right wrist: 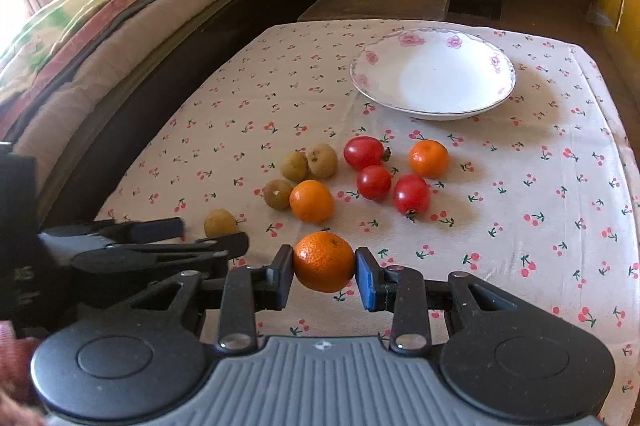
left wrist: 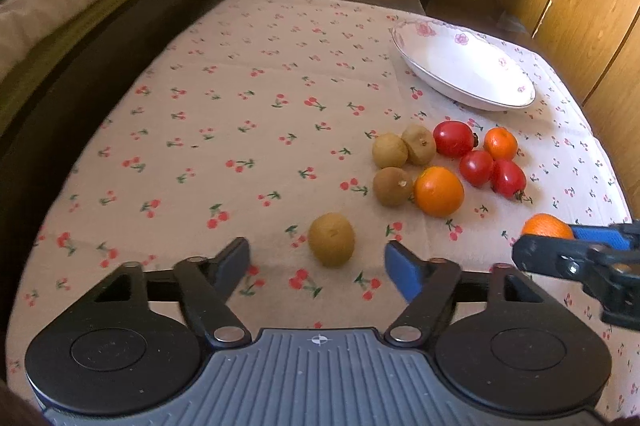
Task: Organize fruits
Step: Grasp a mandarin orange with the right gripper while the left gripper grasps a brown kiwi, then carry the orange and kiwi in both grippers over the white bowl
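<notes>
On the cloth (right wrist: 520, 162), near its front, the right claw (right wrist: 324, 268) pinches an orange (right wrist: 324, 261) between its two pads, one on each side. It looks like the picking-up step for this fruit. The next move is probably to carry it to the white plate (right wrist: 496, 94), which sits far back with nothing in it.

The left claw (left wrist: 318, 260) is spread wide, with a brown kiwi (left wrist: 331, 239) sitting just in front of its gap, not touched.

More fruit lies between the claws and the plate: kiwis, two oranges and three red ones, packed close. The orange should go up and over them so none get bumped. The right side of the cloth has open room. The plate sits near the far edge, so set the orange down gently.
</notes>
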The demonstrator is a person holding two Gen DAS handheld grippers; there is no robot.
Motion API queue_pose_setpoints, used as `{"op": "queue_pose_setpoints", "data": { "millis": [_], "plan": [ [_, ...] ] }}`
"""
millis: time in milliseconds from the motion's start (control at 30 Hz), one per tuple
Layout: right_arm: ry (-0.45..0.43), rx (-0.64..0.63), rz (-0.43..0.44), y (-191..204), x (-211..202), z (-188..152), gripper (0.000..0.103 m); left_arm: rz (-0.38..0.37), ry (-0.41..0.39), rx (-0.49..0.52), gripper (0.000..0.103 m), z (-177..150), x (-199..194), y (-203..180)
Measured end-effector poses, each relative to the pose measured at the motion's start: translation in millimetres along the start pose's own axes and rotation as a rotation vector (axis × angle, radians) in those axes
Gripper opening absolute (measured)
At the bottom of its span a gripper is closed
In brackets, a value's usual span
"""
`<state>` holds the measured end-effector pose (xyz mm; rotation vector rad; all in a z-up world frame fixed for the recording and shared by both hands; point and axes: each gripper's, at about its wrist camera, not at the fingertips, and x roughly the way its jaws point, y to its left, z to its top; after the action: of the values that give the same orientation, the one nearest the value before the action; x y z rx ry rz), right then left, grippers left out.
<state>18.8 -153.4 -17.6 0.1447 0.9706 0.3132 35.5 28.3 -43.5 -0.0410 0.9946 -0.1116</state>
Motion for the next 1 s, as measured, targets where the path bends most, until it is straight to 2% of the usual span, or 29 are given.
{"op": "queue_pose_setpoints", "data": {
  "millis": [167, 233, 267, 367, 500, 733, 1000],
  "plan": [
    [-0.007, 0.000, 0.022, 0.5, -2.6, 1.0, 0.034, 0.049, -0.018, 0.038, 0.071, 0.3, 5.2, -6.6],
    [-0.009, -0.009, 0.014, 2.0, -3.3, 0.4, 0.034, 0.056, -0.026, 0.058, 0.064, -0.7, 4.6, -8.9],
    [-0.008, -0.010, 0.011, 1.5, -3.6, -0.1, 0.034, 0.047, -0.027, 0.062, 0.054, 0.0, 4.4, -9.5],
    [-0.010, -0.001, 0.003, -1.8, -6.1, -2.3, 0.034, 0.005, -0.014, 0.061, 0.042, 2.5, 2.9, -11.4],
    [-0.019, 0.032, -0.016, -11.9, -12.8, -6.8, 0.034, -0.001, 0.002, 0.088, 0.033, 2.9, 3.5, -19.6],
    [-0.035, 0.078, -0.051, -28.8, -23.0, -10.2, 0.034, -0.025, 0.013, 0.081, 0.033, 4.1, -2.8, -19.0],
    [-0.068, 0.089, -0.066, -30.2, -25.6, 8.4, 0.034, -0.082, -0.028, 0.065, 0.033, 20.5, -18.4, -20.6]
  ]
}}
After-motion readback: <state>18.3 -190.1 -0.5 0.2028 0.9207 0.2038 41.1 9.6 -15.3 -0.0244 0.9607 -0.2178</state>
